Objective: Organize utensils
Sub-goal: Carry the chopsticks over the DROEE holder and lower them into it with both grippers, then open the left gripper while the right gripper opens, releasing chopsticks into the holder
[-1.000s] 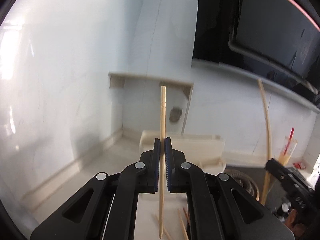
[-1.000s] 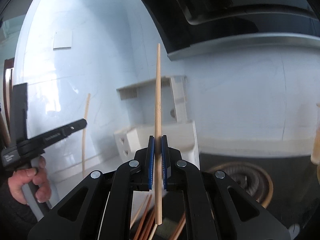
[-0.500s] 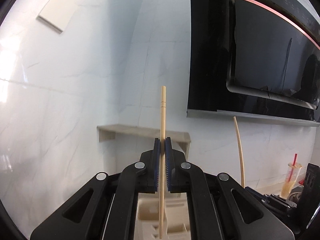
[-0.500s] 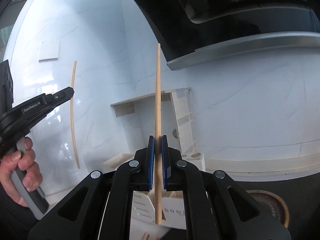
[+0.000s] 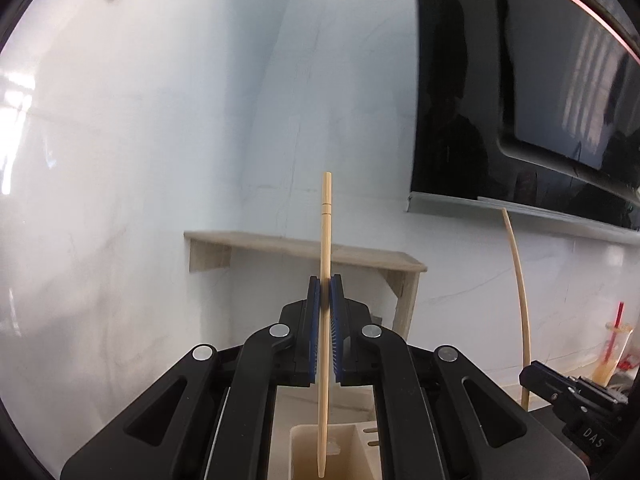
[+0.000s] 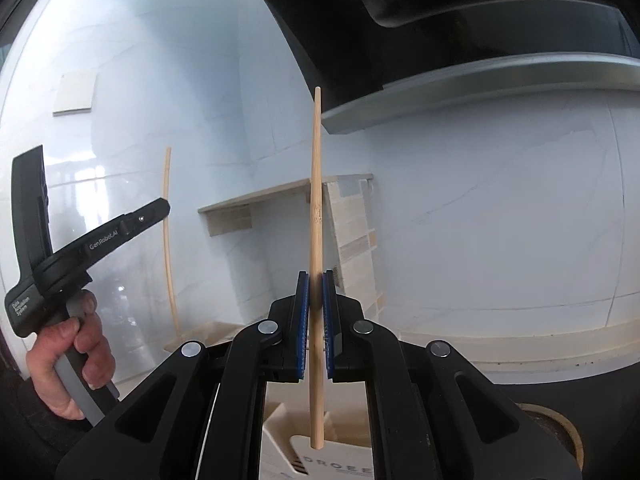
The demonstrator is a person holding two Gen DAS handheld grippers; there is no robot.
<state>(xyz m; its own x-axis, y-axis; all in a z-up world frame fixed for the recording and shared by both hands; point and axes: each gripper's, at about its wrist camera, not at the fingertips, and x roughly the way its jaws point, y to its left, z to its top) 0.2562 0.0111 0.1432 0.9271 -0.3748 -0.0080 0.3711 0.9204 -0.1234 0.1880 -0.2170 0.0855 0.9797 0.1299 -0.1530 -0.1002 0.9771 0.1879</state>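
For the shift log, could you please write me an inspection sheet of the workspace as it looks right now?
Surface: mostly out of frame; a dark stovetop burner shows at lower right.
Job's things: one chopstick upright, tip over the open compartment of a cream utensil holder; a second chopstick upright above the holder.
Clutter: a drink cup with a red straw.
Grippers: left hand-held gripper shut on its chopstick; right hand-held gripper shut on the other; the person's left hand grips the handle.
Cables: nothing seen.
Surroundings: white marble wall, wooden wall shelf, black range hood.
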